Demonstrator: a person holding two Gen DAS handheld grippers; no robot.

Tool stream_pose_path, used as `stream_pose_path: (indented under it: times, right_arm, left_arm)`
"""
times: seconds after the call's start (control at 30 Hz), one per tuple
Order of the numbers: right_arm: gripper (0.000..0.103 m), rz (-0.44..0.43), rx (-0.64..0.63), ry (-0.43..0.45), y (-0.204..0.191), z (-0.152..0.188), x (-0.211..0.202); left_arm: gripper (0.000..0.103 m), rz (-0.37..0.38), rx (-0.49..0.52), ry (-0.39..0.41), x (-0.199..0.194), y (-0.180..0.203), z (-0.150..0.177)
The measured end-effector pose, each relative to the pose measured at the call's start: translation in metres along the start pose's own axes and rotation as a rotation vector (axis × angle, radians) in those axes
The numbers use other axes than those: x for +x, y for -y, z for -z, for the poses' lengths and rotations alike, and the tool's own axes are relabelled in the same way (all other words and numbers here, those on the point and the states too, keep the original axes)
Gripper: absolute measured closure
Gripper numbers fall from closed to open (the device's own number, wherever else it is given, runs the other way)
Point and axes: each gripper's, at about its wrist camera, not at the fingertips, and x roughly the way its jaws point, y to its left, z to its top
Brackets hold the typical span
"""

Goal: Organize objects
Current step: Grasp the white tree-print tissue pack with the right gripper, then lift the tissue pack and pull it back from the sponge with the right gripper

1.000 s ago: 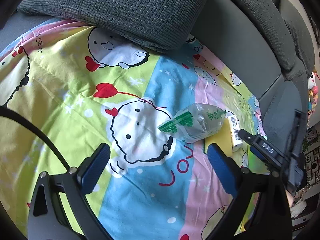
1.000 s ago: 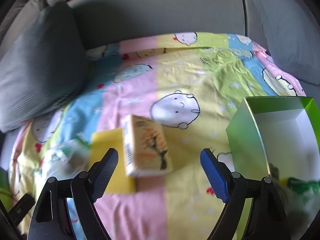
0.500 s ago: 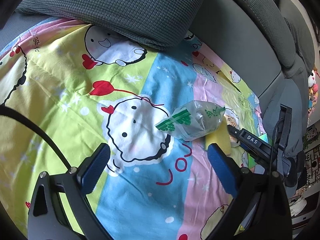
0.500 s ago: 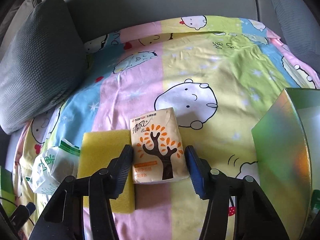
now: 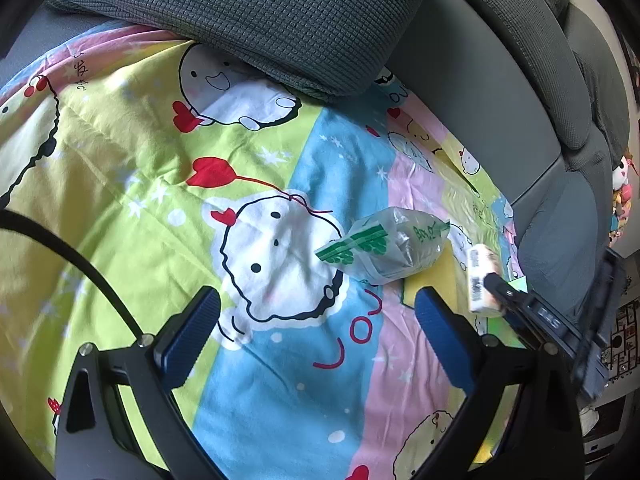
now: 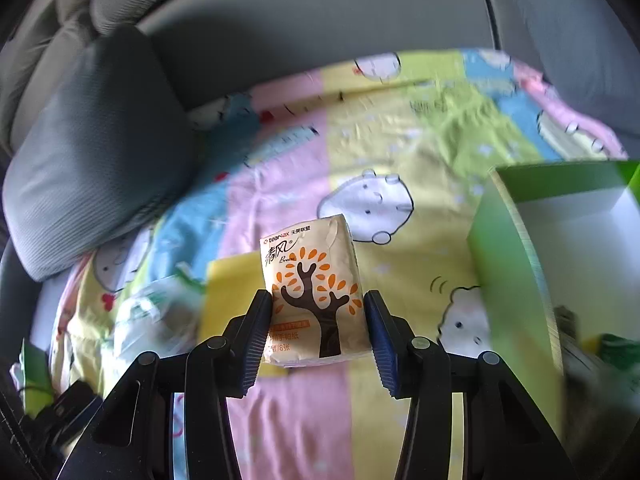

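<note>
My right gripper (image 6: 318,320) is shut on a beige tissue pack (image 6: 316,292) with a brown tree print and holds it above the sheet. The pack also shows in the left wrist view (image 5: 480,276), gripped at the right. A yellow sponge (image 6: 230,292) lies just left of the pack; it also shows in the left wrist view (image 5: 434,284). A clear plastic bag with green print (image 5: 384,246) lies beside the sponge, blurred in the right wrist view (image 6: 156,312). My left gripper (image 5: 316,320) is open and empty, short of the bag.
An open green box with a white inside (image 6: 560,248) stands at the right and holds some items. A grey cushion (image 5: 260,12) rests on the cartoon bedsheet (image 5: 140,160) at the back. The grey sofa back (image 6: 320,20) runs behind.
My right gripper closed on the tissue pack and lifted it off the sheet, drifting right toward the green box. My left gripper stayed open and shifted only slightly.
</note>
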Motion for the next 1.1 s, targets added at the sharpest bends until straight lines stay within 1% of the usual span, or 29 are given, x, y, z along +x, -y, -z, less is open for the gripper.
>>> stream_pose_path:
  times: [0.1,0.2,0.27,0.33,0.37,0.5,0.6,0.67,0.73,0.8,0.93,1.0,1.1]
  right_arm:
    - [0.054,-0.035,-0.05,0.031,-0.015,0.01,-0.026]
    - [0.054,-0.058,-0.119,0.027,-0.032,0.027,-0.04]
    - [0.054,-0.029,-0.167,0.004,-0.041,0.043,-0.039]
    - [0.054,0.019,-0.202,-0.021,-0.046,0.058,-0.033]
    - [0.054,0.026,-0.22,-0.037,-0.048,0.065,-0.03]
    - [0.054,0.002,-0.239,-0.119,-0.052,0.08,-0.016]
    - [0.05,-0.004,-0.22,-0.168,-0.052,0.083,-0.007]
    - [0.047,-0.028,-0.193,-0.195,-0.049,0.082,-0.004]
    - [0.033,-0.049,-0.168,-0.195,-0.042,0.08,-0.007]
    - [0.029,-0.05,-0.135,-0.181,-0.036,0.078,-0.011]
    - [0.029,-0.09,-0.069,-0.162,-0.02,0.069,-0.02]
    - [0.029,-0.101,-0.029,-0.15,-0.01,0.065,-0.024]
    - [0.029,-0.089,-0.006,-0.118,-0.003,0.061,-0.029]
  left_arm:
    - [0.006,0.003,-0.007,0.004,-0.002,-0.002,0.0]
    - [0.006,-0.001,-0.019,0.007,-0.003,-0.004,-0.001]
    - [0.006,-0.011,-0.021,0.005,-0.001,-0.004,0.0]
    - [0.006,-0.018,-0.013,-0.008,0.002,-0.003,0.001]
    - [0.006,-0.018,-0.009,-0.011,0.002,-0.002,0.001]
    - [0.006,-0.022,0.005,-0.01,0.002,0.001,0.003]
    - [0.006,-0.035,0.009,-0.02,0.005,0.001,0.004]
    - [0.006,-0.043,0.011,-0.026,0.007,0.001,0.005]
    - [0.006,-0.053,0.014,-0.031,0.009,0.001,0.005]
    - [0.006,-0.065,0.024,-0.043,0.012,0.003,0.007]
    - [0.006,-0.069,0.056,-0.075,0.018,0.008,0.012]
    - [0.006,-0.042,0.093,-0.107,0.023,0.015,0.016]
    - [0.006,-0.017,0.137,-0.146,0.029,0.025,0.023]
